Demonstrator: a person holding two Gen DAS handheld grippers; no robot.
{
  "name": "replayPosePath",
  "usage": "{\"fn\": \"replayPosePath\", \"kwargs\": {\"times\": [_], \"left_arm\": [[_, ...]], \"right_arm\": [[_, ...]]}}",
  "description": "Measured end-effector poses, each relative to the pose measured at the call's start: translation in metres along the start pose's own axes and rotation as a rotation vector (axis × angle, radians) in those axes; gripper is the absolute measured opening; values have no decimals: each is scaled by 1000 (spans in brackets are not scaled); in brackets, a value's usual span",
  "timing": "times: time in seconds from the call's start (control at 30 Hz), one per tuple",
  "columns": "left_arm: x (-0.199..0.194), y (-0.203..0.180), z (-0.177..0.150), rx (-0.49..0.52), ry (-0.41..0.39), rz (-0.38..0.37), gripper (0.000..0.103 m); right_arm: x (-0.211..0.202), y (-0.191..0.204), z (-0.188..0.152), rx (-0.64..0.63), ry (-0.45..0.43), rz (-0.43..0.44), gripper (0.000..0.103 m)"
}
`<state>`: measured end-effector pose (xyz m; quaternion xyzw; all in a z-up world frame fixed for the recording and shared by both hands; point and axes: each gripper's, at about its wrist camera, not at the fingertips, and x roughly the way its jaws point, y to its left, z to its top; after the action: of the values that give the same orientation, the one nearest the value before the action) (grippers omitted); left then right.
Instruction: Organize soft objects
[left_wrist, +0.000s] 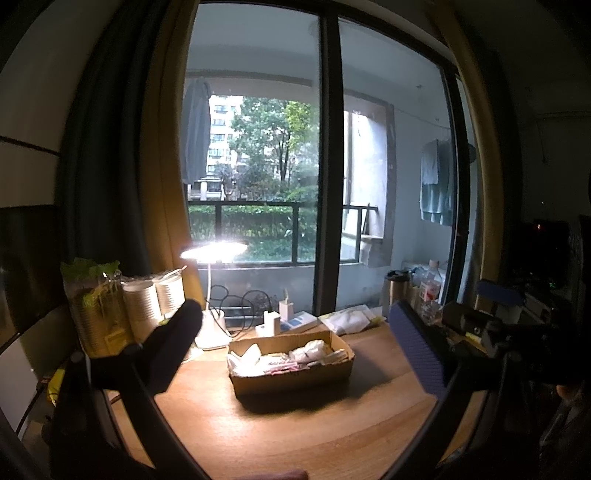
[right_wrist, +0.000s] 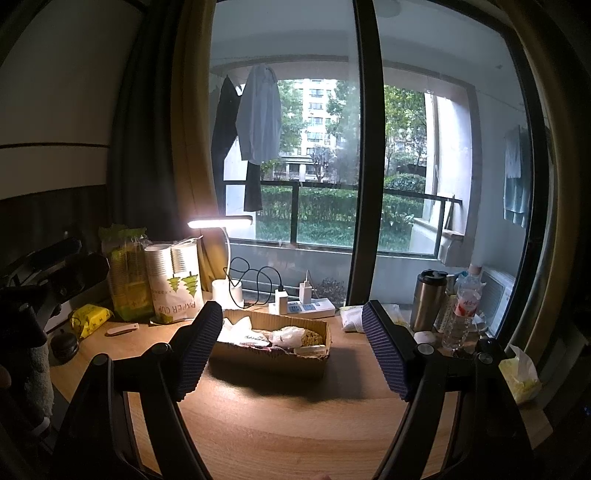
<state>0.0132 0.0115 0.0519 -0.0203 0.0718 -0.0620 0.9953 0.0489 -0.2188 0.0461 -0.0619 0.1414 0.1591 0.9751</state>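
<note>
A shallow cardboard box (left_wrist: 295, 380) stands on the wooden desk (left_wrist: 295, 435), filled with soft white packets and bags (left_wrist: 288, 356). It also shows in the right wrist view (right_wrist: 269, 360), holding plastic bags (right_wrist: 288, 336) and a sponge-like piece (right_wrist: 312, 336). My left gripper (left_wrist: 295, 350) is open and empty, held above the desk in front of the box. My right gripper (right_wrist: 291, 350) is open and empty too, its fingers either side of the box from the near side. The right gripper's body shows at the right edge of the left wrist view (left_wrist: 517, 332).
A lit desk lamp (right_wrist: 221, 223), paper cup sleeves (right_wrist: 177, 280), a green pack (right_wrist: 125, 273), a power strip (right_wrist: 306, 308), a steel flask (right_wrist: 428, 299), a water bottle (right_wrist: 463, 306), a yellow pack (right_wrist: 90, 317) and tissues (right_wrist: 519, 373) ring the desk. A window is behind.
</note>
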Motion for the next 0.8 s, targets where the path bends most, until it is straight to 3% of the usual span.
{"fn": "replayPosePath", "kwargs": {"times": [0.8], "left_arm": [[2, 0, -4, 6, 25, -7, 102]], "right_arm": [[-1, 1, -2, -7, 0, 3, 81]]}}
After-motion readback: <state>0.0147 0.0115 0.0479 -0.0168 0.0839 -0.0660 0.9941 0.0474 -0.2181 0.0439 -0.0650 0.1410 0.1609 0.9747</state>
